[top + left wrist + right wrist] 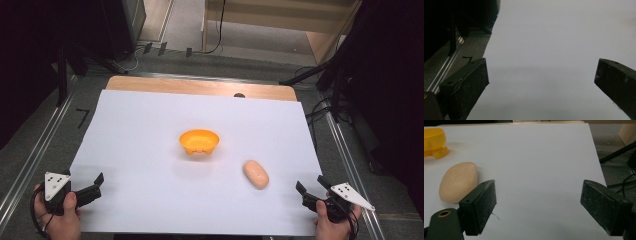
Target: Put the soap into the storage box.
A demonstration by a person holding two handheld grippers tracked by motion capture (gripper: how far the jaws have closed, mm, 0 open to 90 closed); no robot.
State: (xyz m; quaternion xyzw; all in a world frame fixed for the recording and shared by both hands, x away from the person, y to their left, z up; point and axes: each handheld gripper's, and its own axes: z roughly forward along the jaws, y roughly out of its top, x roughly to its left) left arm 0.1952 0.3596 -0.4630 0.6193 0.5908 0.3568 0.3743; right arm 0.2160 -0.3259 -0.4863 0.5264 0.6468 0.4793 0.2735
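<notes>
An orange bowl (199, 140) stands in the middle of the white sheet (150, 125). A pale oval bread roll (255, 173) lies to its right and nearer me. My left gripper (99, 183) rests at the sheet's near left corner, jaws wide apart with nothing between them. At the near right corner my right gripper (310, 184) is open and holds nothing. In the right gripper view the bread roll (458, 181) lies just left of the left jaw, and the bowl (434, 142) sits at the top left. The left gripper (541, 75) looks out over bare white sheet.
The sheet covers a wooden table whose far edge (200, 86) shows. Metal rails (30, 155) run along both sides. Dark stands and cables (330, 85) crowd the right side and far left of the table.
</notes>
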